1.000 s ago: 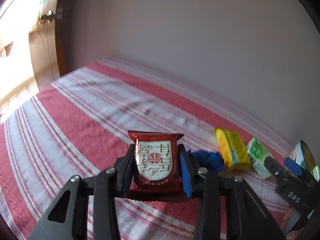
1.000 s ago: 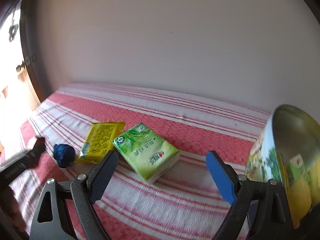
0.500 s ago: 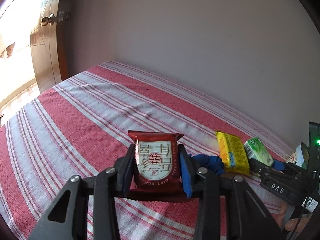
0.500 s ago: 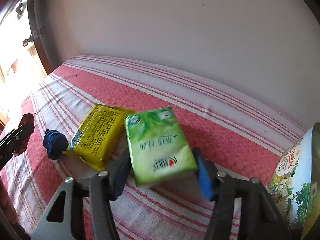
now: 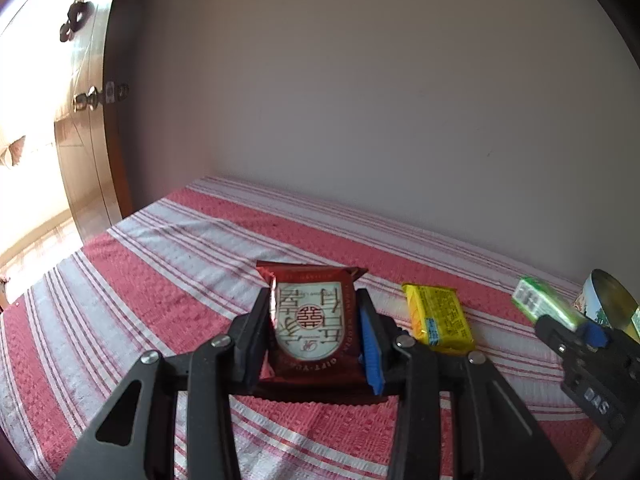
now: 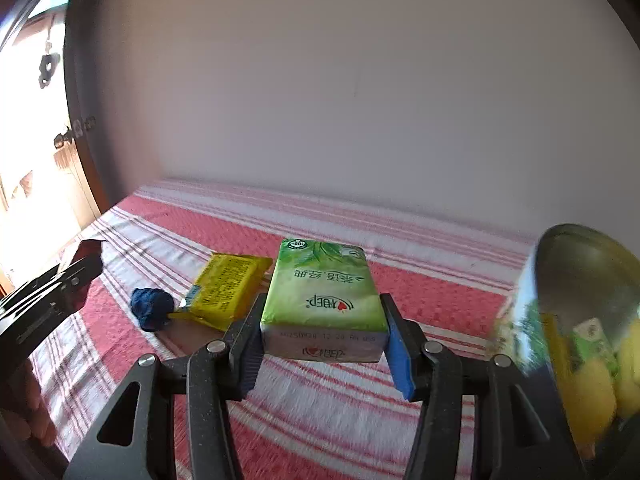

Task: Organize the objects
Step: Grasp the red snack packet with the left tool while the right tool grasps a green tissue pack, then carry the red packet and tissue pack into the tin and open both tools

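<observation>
My left gripper (image 5: 314,334) is shut on a dark red snack packet (image 5: 310,324) with a white label, held above the red-and-white striped cloth (image 5: 168,264). My right gripper (image 6: 322,338) is shut on a green tissue pack (image 6: 324,296), lifted off the cloth; it also shows in the left wrist view (image 5: 544,306). A yellow packet (image 6: 228,288) lies on the cloth just left of the right gripper, with a small blue ball (image 6: 151,307) touching its near-left corner. The yellow packet also shows in the left wrist view (image 5: 438,318).
A round tin (image 6: 576,320) with a shiny inside stands at the right edge, close to the right gripper. A plain wall (image 5: 360,100) runs behind the cloth. A wooden door (image 5: 88,152) with a knob is at the left.
My right gripper has closed on the green tissue pack and lifted it off the cloth. My left gripper still holds the red packet and has tilted up a little.
</observation>
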A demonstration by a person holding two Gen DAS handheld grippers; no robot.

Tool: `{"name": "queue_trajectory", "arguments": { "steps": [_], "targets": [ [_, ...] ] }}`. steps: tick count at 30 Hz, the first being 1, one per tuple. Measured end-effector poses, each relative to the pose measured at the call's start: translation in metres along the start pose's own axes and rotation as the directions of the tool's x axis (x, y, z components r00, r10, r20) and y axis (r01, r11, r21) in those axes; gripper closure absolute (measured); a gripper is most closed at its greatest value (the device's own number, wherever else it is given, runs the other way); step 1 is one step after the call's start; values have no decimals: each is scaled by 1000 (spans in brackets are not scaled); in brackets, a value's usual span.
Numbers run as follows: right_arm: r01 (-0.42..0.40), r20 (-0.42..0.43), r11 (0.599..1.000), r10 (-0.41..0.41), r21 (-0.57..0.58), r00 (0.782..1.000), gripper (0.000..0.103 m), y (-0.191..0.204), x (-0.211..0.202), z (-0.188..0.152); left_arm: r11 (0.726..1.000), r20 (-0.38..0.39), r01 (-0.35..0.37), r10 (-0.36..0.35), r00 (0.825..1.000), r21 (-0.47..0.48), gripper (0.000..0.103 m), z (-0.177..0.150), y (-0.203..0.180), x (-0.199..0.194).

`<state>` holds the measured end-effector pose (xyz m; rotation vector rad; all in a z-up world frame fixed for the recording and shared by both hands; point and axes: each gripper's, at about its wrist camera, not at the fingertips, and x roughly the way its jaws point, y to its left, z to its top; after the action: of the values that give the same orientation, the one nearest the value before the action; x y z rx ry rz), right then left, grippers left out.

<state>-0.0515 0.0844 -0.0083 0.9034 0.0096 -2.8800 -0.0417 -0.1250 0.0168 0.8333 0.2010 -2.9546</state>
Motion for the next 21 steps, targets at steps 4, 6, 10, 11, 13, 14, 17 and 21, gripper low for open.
{"name": "queue_trajectory", "arguments": {
  "steps": [4,6,10,11,13,14,17,21],
  "targets": [
    [31,81,1000,-31,-3,996,48,0,-30,-8,1000,34,-12,12,999,0,63,-1,1,-5],
    [45,105,999,-45,6,993,48,2,-39,-12,1000,48,-19,19,999,3,63,-1,0,-7],
    [63,144,998,-63,3,988,48,6,-56,-19,999,78,-42,41,996,19,63,-2,-4,-13],
    [67,150,998,-67,0,986,48,6,-60,-21,998,86,-50,48,995,23,63,-2,-6,-14],
    [75,164,997,-72,-10,984,48,-7,-75,-26,997,107,-70,66,992,36,63,-3,-9,-18],
    [78,169,997,-75,-13,983,48,-7,-77,-27,996,115,-75,70,991,41,63,-3,-10,-19],
    [78,175,997,-74,-18,982,48,-7,-81,-29,994,142,-94,85,986,56,63,-5,-15,-25],
    [82,188,996,-76,-27,979,48,-11,-92,-31,991,170,-112,99,980,69,63,-8,-20,-33]
  ]
}}
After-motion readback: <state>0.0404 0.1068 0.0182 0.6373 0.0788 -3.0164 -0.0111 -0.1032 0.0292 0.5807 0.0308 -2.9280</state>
